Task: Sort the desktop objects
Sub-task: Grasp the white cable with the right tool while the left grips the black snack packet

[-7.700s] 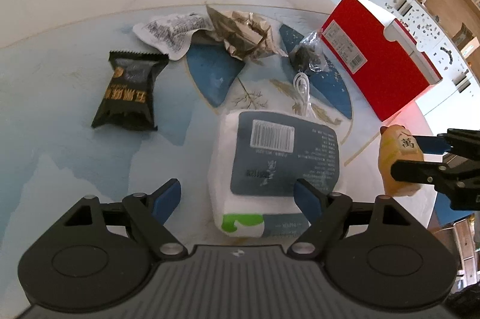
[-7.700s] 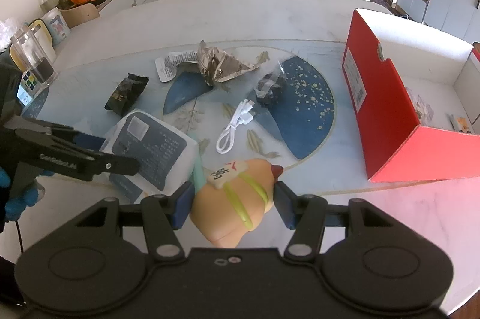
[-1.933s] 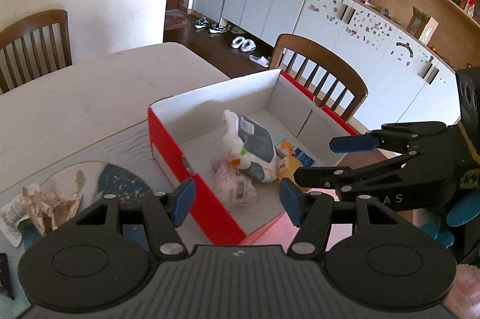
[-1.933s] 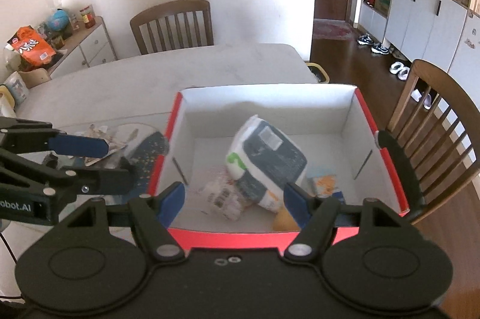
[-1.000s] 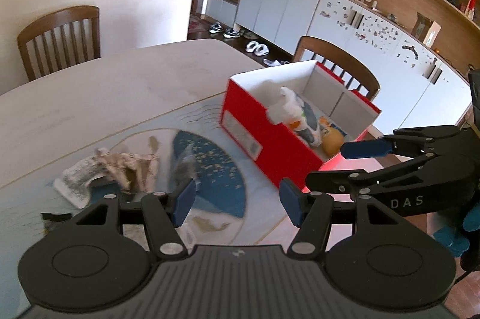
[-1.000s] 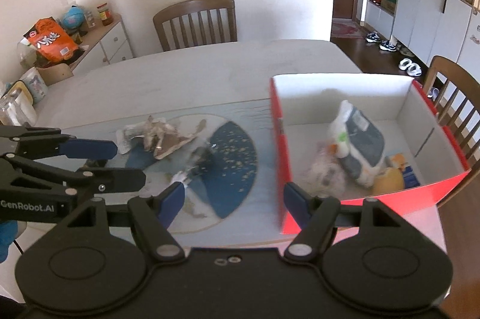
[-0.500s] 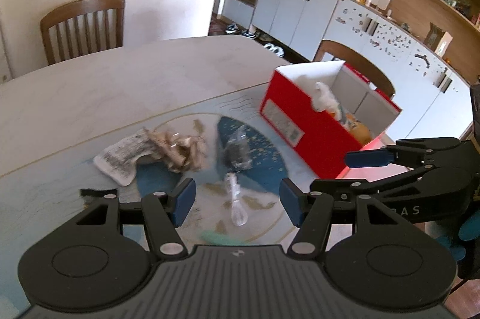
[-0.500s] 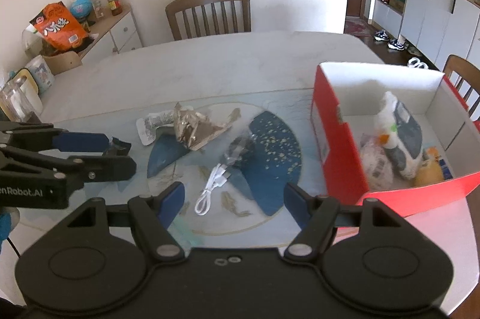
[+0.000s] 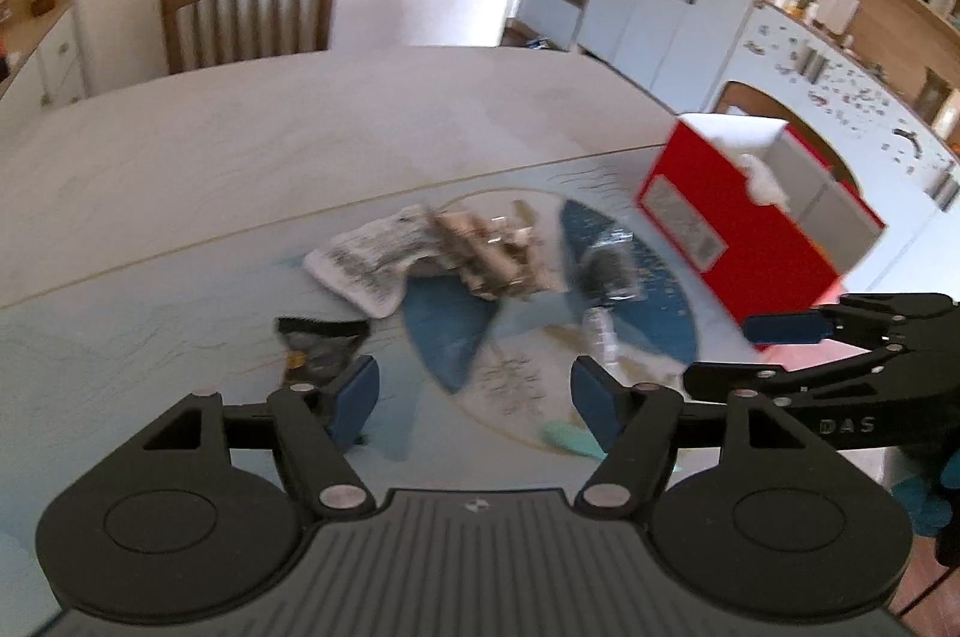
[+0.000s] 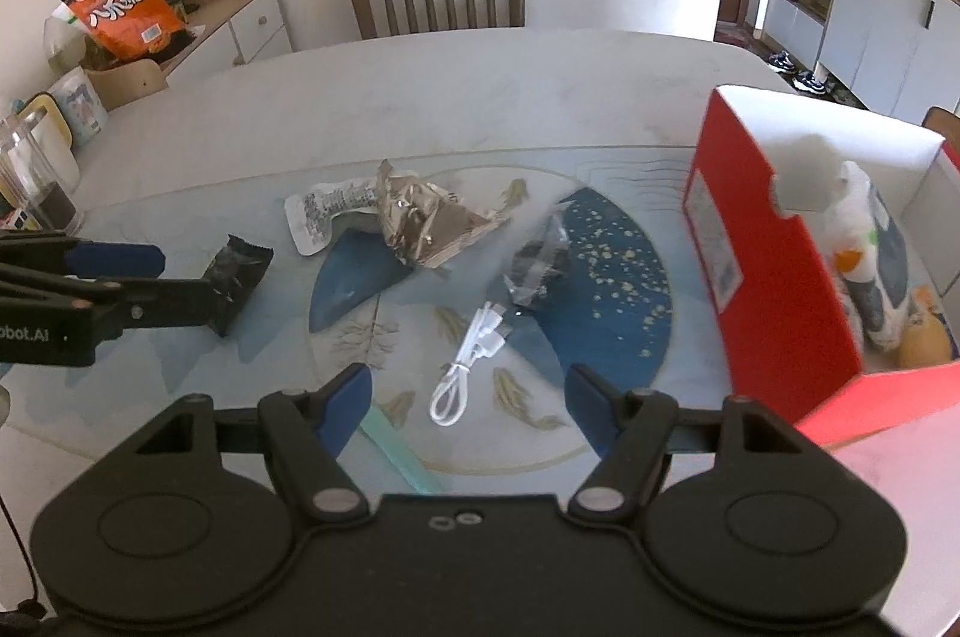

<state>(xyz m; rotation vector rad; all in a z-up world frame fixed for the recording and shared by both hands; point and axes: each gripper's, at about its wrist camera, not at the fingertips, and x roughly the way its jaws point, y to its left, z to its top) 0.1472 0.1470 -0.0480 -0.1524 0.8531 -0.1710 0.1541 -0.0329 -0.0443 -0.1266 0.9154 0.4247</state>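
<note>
White cable lies dead ahead between the empty, spread right gripper fingers, long axis running away from it.

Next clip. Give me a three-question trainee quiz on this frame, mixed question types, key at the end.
1. True or false: both the left gripper and the right gripper are open and hold nothing.
2. Which lies nearest the right gripper? A) white cable B) black snack packet C) crumpled foil wrapper
3. Fill in: the tissue pack sits inside the red ____.

Key: 1 true; 2 A; 3 box.
</note>
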